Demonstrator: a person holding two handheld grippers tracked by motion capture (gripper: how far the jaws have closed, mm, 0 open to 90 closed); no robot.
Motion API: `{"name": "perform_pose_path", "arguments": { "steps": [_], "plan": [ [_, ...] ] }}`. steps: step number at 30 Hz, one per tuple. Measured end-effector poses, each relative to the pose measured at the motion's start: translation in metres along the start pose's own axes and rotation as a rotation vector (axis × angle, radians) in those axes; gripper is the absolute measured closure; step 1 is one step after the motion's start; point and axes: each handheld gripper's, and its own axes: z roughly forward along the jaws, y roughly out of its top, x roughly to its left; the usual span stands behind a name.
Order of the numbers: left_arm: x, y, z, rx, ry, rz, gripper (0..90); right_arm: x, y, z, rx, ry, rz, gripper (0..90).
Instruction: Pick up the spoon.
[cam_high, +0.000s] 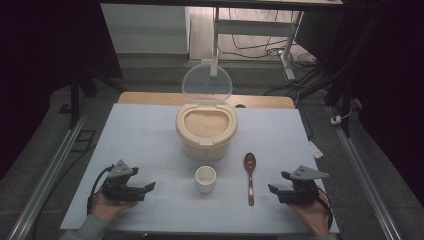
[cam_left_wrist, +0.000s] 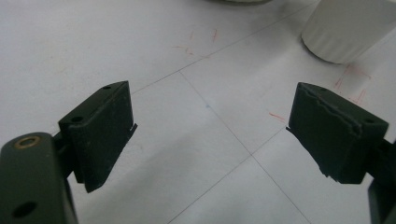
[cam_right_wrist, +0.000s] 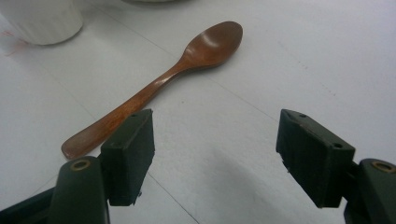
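Note:
A cream rice container full of rice stands mid-table with its clear lid raised behind it. In front of it sits a small white cup holding rice, also seen in the left gripper view. A brown wooden spoon lies right of the cup, bowl away from me, empty. My left gripper rests open at the front left, nothing between its jaws. My right gripper rests open at the front right, just right of the spoon's handle.
The white table sheet has bare room on both sides of the container. A wooden table edge shows behind it. Metal rails run along both sides, and a desk frame with cables stands beyond.

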Motion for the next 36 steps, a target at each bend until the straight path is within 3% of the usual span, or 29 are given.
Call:
{"name": "perform_pose_path", "arguments": {
  "steps": [12,21,30,36],
  "plan": [
    [-0.001,-0.001,0.004,0.014,-0.006,0.004,13.9,0.011,0.01,-0.004,-0.028,-0.017,-0.001,31.1],
    [-0.002,-0.001,0.004,0.011,-0.003,0.007,13.9,0.023,0.026,-0.003,0.0,-0.011,0.021,32.5],
    [-0.003,-0.001,0.005,0.014,-0.003,0.015,13.9,0.042,0.048,-0.001,0.066,-0.003,0.029,34.1],
    [-0.003,0.0,0.006,0.012,-0.006,0.016,13.9,0.057,0.061,0.003,0.13,-0.037,0.055,34.6]
  ]
}}
